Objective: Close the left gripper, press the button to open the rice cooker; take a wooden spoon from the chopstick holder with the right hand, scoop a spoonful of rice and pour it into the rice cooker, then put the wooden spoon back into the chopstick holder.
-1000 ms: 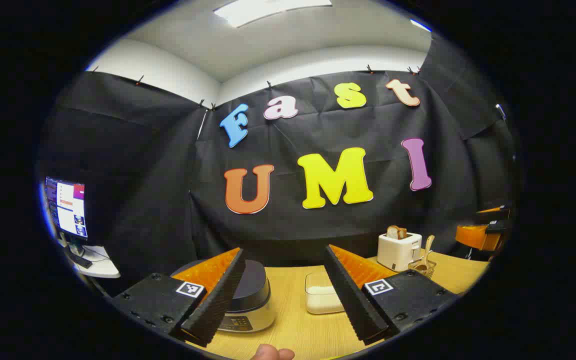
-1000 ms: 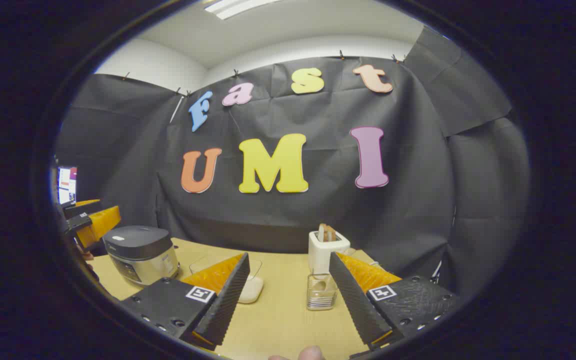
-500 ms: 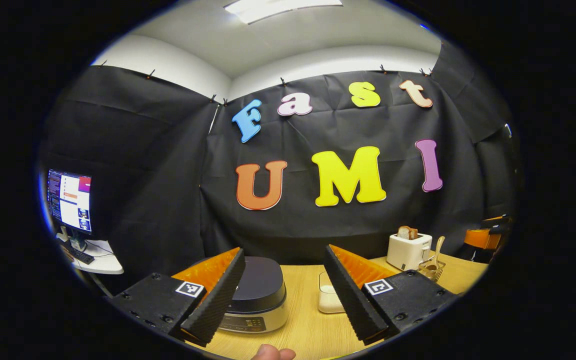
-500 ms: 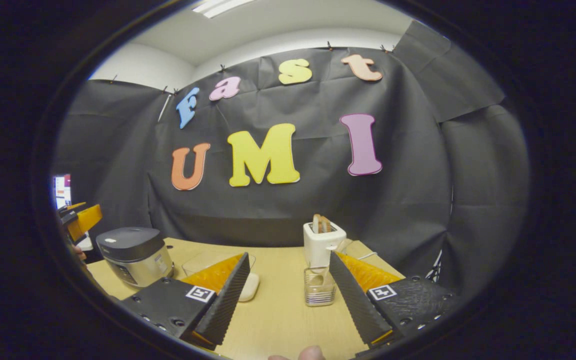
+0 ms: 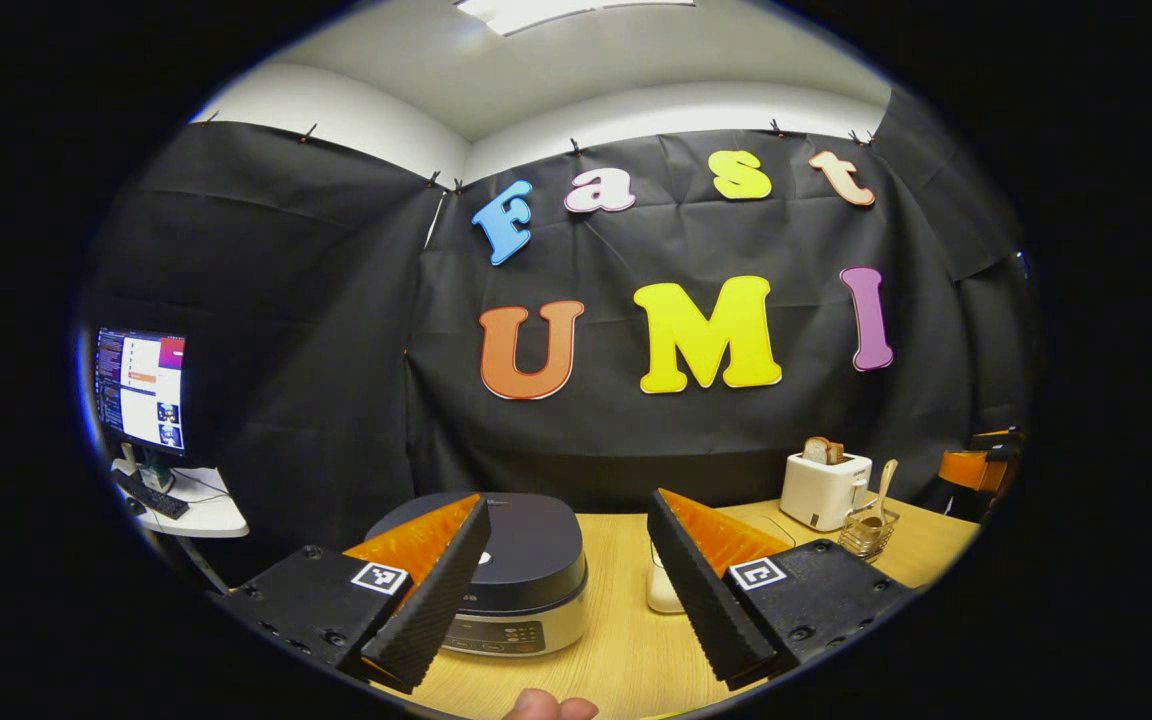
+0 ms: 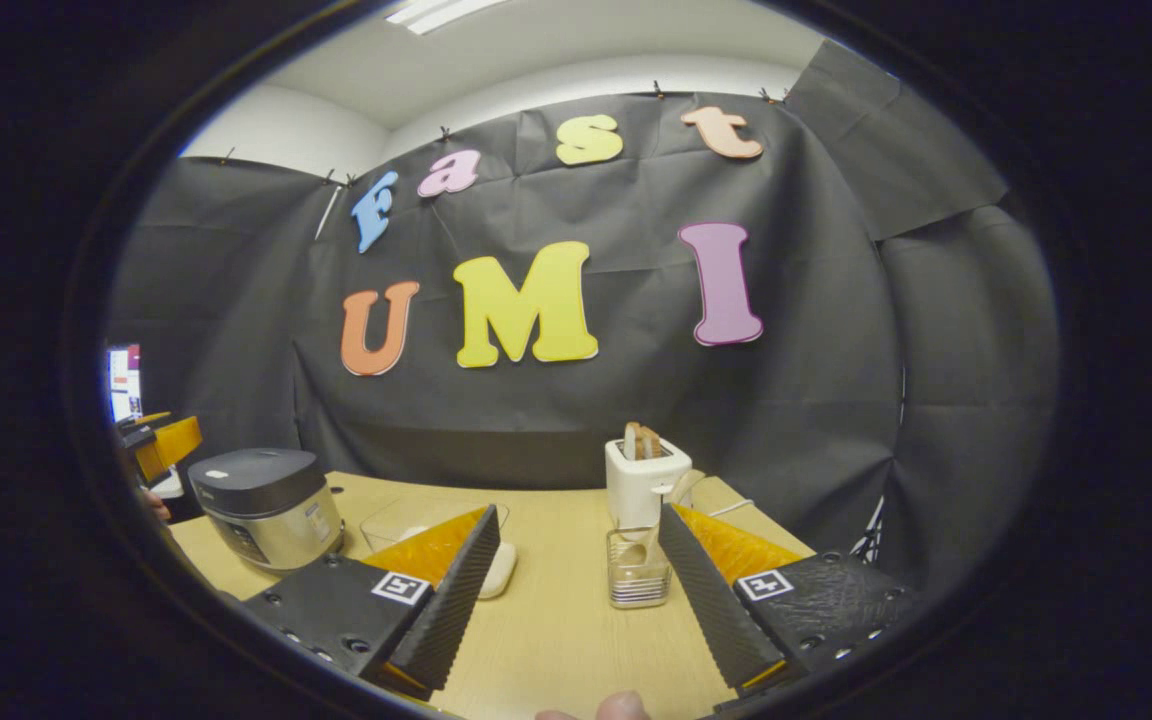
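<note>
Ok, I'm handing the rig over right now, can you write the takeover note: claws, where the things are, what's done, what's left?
Left claw: open, empty, aimed at the rice cooker, off its lid.
Right claw: open, empty, facing the chopstick holder.
Things: rice cooker lid down; clear rice container mid-table; wooden spoon standing in the chopstick holder in front of the white toaster.
Done: nothing yet.
Left: close left claw, press the button, take the spoon, scoop rice, pour it in, return spoon.

My left tool (image 5: 566,590) hangs spread wide above the worktop (image 5: 626,650). The closed rice cooker (image 5: 526,580) sits just ahead. Toaster (image 5: 824,490) stands far right.
</note>
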{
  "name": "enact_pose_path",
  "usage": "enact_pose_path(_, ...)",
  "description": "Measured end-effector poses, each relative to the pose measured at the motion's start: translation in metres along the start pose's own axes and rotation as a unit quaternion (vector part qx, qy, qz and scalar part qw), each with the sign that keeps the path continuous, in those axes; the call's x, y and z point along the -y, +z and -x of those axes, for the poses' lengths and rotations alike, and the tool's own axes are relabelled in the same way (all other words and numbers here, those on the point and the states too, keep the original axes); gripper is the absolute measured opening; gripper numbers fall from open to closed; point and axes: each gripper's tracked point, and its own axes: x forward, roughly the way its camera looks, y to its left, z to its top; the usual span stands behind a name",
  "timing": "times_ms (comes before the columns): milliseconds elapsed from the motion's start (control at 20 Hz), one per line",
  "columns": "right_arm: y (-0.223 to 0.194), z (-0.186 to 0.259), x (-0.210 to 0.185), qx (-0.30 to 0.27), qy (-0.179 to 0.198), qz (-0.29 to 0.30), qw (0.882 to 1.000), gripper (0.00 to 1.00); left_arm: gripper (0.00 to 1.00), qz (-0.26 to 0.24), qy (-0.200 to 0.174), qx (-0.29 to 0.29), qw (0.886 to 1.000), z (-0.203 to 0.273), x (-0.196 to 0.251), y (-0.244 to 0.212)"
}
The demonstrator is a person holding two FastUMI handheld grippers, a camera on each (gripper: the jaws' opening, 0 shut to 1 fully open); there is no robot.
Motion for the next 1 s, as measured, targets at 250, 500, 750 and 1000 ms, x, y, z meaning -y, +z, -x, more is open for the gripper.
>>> enact_pose_path(250,-0.006,-0.001,-0.007,-0.006,0.012,-0.008,1.0,0.95,1.0,0.002,0.018,-0.001,1.0,0.003,-0.025,0.005)
enact_pose_path(500,-0.019,-0.007,-0.021,-0.011,0.024,-0.014,1.0,0.95,1.0,0.0,0.019,-0.026,1.0,0.002,-0.043,-0.002)
enact_pose_path(750,-0.03,-0.005,-0.03,-0.023,0.04,-0.016,0.999,0.92,0.84,-0.001,0.013,-0.069,0.998,-0.022,-0.061,-0.011)
enact_pose_path(1000,-0.029,0.0,-0.022,-0.016,0.039,-0.02,0.999,0.91,0.62,0.02,-0.001,-0.138,0.99,-0.04,-0.071,-0.032)
